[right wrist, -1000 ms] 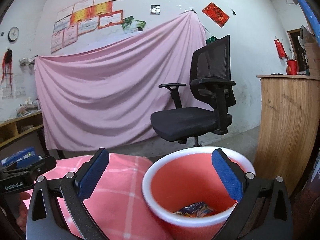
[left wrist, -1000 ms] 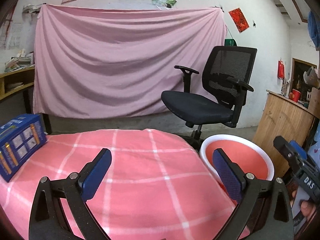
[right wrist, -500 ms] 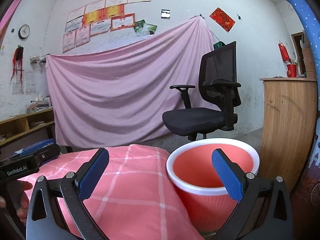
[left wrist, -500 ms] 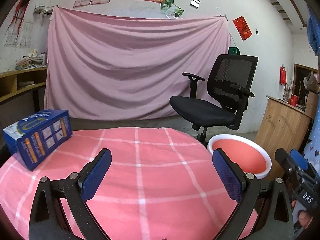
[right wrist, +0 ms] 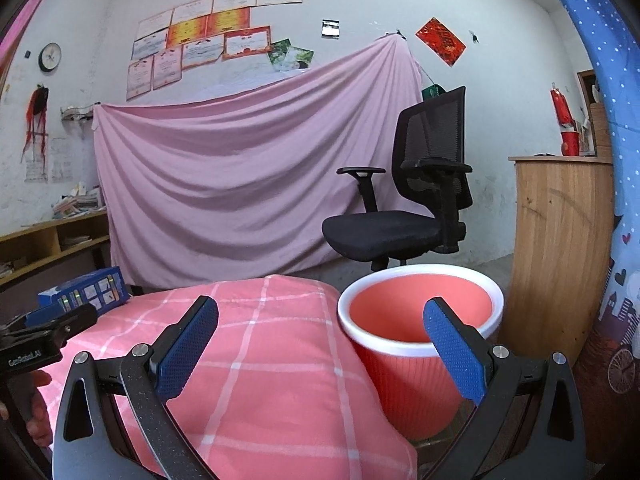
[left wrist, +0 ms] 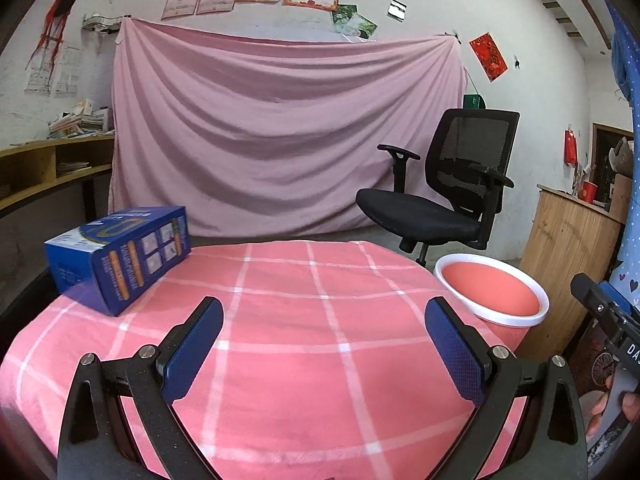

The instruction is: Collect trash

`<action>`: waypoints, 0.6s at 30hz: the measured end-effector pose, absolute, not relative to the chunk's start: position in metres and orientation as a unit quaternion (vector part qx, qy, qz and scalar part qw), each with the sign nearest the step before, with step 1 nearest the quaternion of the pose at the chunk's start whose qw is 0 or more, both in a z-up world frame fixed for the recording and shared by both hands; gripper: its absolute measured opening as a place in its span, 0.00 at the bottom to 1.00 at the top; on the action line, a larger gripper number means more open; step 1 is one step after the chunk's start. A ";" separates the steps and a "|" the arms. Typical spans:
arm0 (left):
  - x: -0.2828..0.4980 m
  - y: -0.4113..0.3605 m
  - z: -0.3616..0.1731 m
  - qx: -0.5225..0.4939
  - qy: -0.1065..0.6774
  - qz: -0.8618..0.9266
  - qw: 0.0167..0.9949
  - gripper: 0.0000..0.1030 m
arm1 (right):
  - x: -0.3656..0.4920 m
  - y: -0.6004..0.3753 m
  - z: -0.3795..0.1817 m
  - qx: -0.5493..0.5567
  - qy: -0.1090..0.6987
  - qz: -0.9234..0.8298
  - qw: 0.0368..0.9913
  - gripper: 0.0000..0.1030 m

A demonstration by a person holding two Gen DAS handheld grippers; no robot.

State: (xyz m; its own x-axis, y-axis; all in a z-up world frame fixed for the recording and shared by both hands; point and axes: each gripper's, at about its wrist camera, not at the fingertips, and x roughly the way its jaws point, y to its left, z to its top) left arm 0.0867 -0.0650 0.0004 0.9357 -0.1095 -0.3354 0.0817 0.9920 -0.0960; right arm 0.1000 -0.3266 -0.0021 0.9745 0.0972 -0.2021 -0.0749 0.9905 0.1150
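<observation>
Blue box (left wrist: 120,256) sits at ten o'clock; bin (left wrist: 490,300) at two; my left gripper (left wrist: 324,354) and right gripper (right wrist: 320,350) gape wide, empty.

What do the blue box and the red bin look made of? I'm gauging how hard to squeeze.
The blue box looks like printed cardboard with a slight gloss: sharp folded edges and flat printed panels. The red bin seems to be moulded plastic with a matte ribbed wall and a smooth white rim. Both would probably give under a hard squeeze.
</observation>
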 end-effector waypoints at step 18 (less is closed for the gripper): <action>0.034 -0.030 -0.001 -0.025 0.157 -0.026 0.987 0.96 | 0.058 -0.276 -0.002 0.041 0.109 0.056 0.992 1.00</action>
State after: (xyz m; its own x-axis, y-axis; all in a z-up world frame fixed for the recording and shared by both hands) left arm 0.0337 -0.0301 -0.0015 0.9496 -0.0591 -0.3079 0.0434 0.9974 -0.0576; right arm 0.0582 -0.2764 -0.0016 0.9698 0.1210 -0.2118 -0.1031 0.9903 0.0934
